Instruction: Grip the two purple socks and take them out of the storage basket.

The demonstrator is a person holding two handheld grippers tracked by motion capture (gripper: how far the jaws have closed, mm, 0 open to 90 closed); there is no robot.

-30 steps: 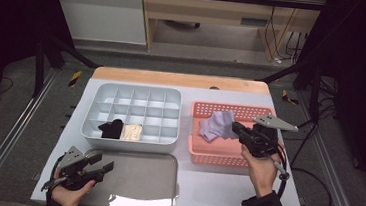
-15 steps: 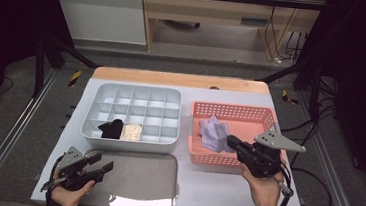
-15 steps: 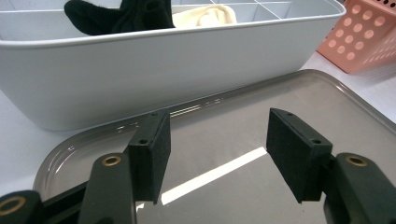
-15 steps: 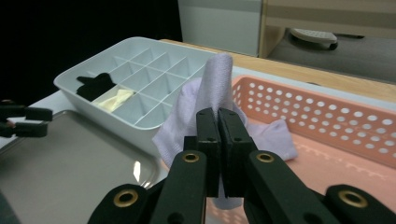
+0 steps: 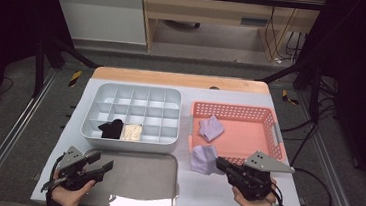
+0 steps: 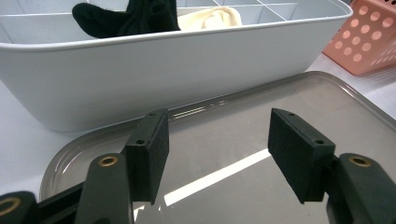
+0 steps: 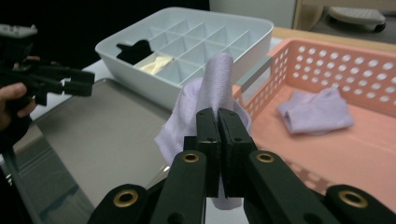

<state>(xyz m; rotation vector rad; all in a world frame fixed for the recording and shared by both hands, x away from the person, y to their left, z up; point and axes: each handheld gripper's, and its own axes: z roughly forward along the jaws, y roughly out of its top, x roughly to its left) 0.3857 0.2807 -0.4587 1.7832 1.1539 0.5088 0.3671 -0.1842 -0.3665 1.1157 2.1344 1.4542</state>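
My right gripper (image 5: pixel 223 164) (image 7: pixel 218 122) is shut on a lilac sock (image 5: pixel 202 158) (image 7: pixel 198 102), held just off the near left corner of the pink basket (image 5: pixel 273 133) (image 7: pixel 373 158). A second lilac sock (image 5: pixel 211 127) (image 7: pixel 316 114) lies inside that basket. The white divided box (image 5: pixel 167 137) (image 6: pixel 154 79) (image 7: pixel 243 28) holds a black sock (image 5: pixel 111 128) (image 6: pixel 128 18) (image 7: pixel 133 50) and a cream sock (image 5: pixel 131 131) (image 6: pixel 212 18) (image 7: pixel 156 63) in its near row. My left gripper (image 5: pixel 105 167) (image 6: pixel 215 151) hovers open over the left end of the grey tray (image 5: pixel 154 181) (image 6: pixel 224 149) (image 7: pixel 102 130), nothing between its jaws.
The tray lies along the table's near edge, in front of the white box. A strip of white tabletop (image 5: pixel 198 189) separates the tray from my right hand. A wooden strip (image 5: pixel 178 79) runs along the far table edge.
My right gripper has carried the lilac sock out of the basket, toward me and leftward, over the table near the tray. The left gripper has stayed put.
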